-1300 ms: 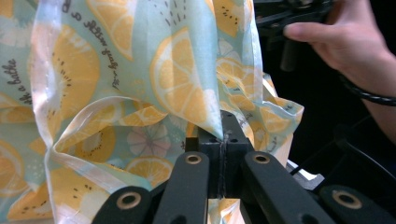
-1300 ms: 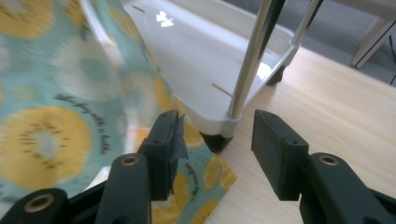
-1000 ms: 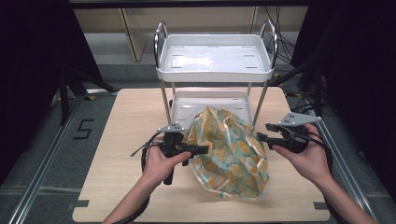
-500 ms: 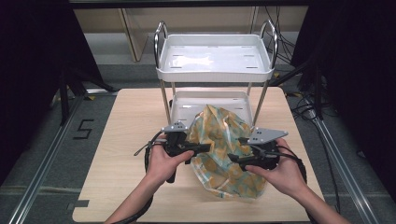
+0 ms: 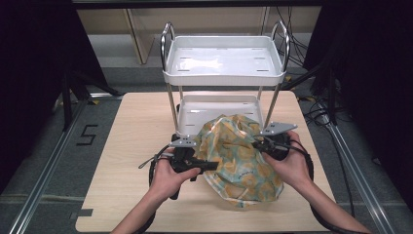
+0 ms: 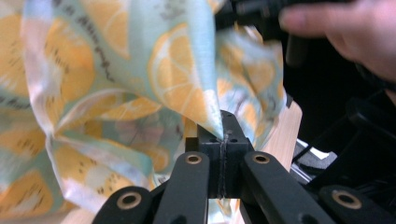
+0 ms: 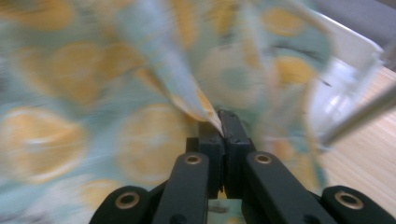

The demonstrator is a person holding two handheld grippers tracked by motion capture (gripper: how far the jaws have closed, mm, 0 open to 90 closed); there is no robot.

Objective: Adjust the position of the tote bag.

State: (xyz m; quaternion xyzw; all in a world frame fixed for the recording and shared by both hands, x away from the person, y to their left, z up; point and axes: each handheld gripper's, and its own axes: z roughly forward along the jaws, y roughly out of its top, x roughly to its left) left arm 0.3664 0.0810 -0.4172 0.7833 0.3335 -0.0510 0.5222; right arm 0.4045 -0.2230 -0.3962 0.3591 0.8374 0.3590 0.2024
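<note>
We hold the cloth (image 5: 238,161) between both grippers, in front of the cart (image 5: 224,73) on the table (image 5: 122,146). The cloth, printed with orange slices, hangs bunched, its lower part resting on the table and its far side close to the cart's lower shelf (image 5: 219,109).

The left gripper (image 6: 223,140) is clamped on a fold of the cloth: in the left gripper view the jaws meet with fabric pinched between the tips. The right gripper (image 7: 219,126) also appears clamped on a fold, though the right gripper view is blurred, so we judge this from the pinched point of fabric at the closed tips. In the high view the left gripper (image 5: 195,161) grips the cloth's left side and the right gripper (image 5: 265,144) its right side, near the top.

Step in hand, as we judge it: both grasps are set, and the cloth is ready to be lifted or spread.

The next move calls for:
- keeping both jaws clamped
- raising both hands evenly
- drawing them apart until the fabric opens
- keeping the cloth clear of the cart posts
</note>
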